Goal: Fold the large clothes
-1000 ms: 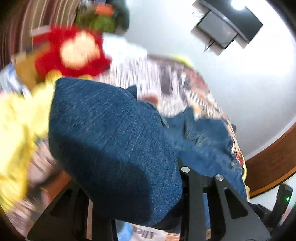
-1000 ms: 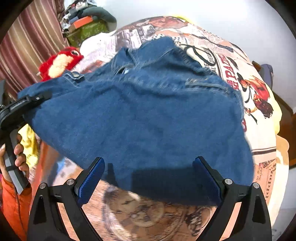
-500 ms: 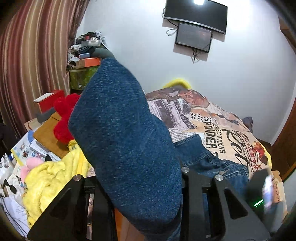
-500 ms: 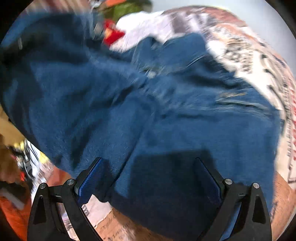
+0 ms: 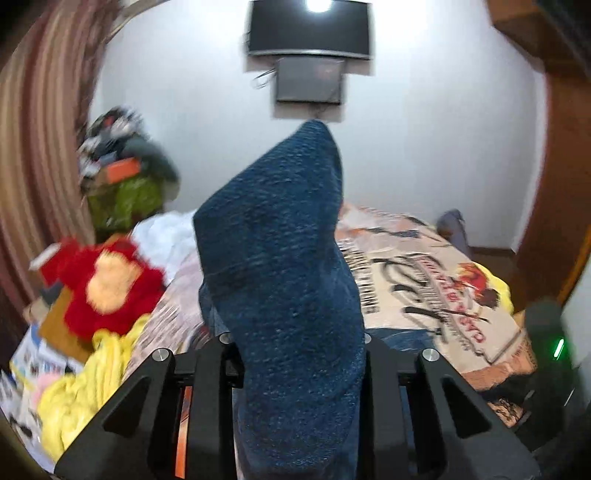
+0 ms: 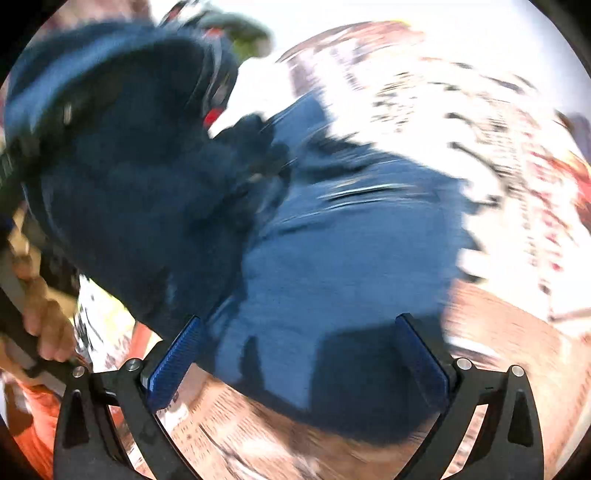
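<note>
Left wrist: left hand-held gripper clamped on denim, fabric standing up frame centre, bed behind. Right wrist, blurred: right hand-held gripper jaws wide apart, gripping nothing; denim spread on bed, centre-left.

A ceiling lamp is glaring white at the left wrist view's top edge. Fisheye bending is curving the curtain. Motion blur is smearing the right wrist view; its bedspread is washing out.
</note>
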